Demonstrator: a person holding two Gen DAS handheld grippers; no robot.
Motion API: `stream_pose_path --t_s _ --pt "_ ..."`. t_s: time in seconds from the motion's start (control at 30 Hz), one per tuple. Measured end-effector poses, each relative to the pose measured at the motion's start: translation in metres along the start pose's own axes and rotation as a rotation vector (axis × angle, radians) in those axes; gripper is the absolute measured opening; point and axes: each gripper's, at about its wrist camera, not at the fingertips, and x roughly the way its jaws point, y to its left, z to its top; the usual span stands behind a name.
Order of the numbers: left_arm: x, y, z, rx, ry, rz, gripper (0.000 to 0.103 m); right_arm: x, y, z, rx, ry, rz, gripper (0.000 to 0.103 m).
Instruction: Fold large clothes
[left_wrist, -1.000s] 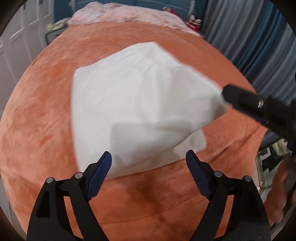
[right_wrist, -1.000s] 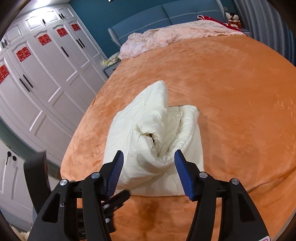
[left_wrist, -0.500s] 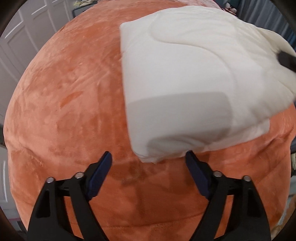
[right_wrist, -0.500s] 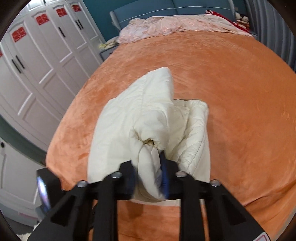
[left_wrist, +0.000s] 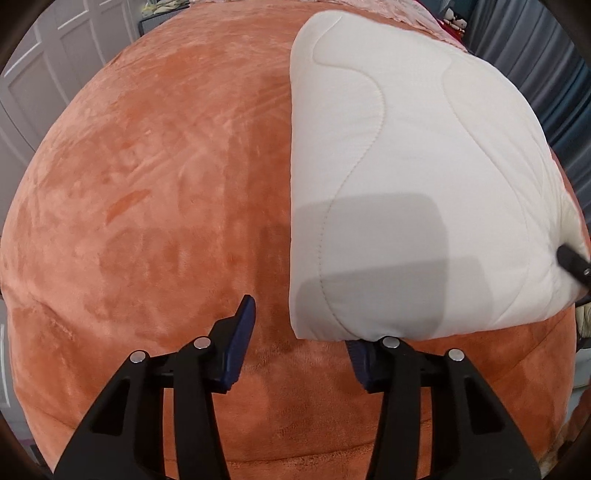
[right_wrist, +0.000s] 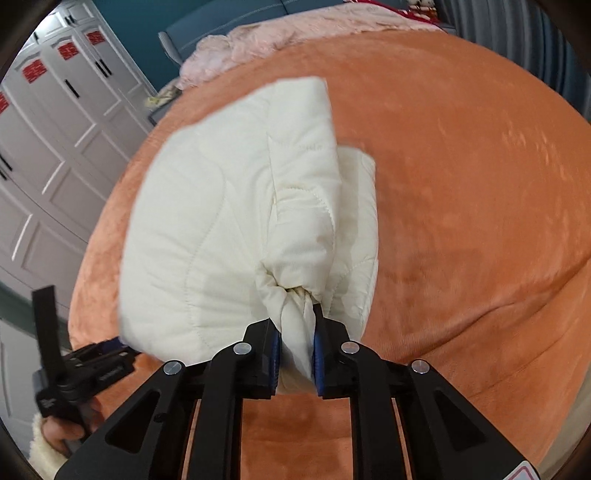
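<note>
Quilted garment at the bed's near edge

My right gripper (right_wrist: 297, 356) pinches the cream quilted garment (right_wrist: 229, 221) (bunched corner); my left gripper (left_wrist: 299, 349), jaws just closing, straddles its other near corner unclamped. Bare orange bedspread (left_wrist: 147, 184) lies leftward; wardrobe (right_wrist: 55, 147) beyond.

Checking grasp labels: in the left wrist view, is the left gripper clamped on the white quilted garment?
No. The left gripper stands open, its jaws just closing, with only the white quilted garment corner by one pad.
</note>
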Motion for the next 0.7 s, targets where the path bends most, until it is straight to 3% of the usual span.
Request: stream_pose_path --t_s 0.27,0.7 --pt "0.007 -0.001 0.002 0.01 0.014 0.017 0.045 0.038 0.0 -0.005 -0.028 0.036 -0.064 0.014" --pt "0.017 -0.008 -0.002 0.01 0.031 0.034 0.046 0.058 0.014 0.002 -0.06 0.045 -0.095 0.017"
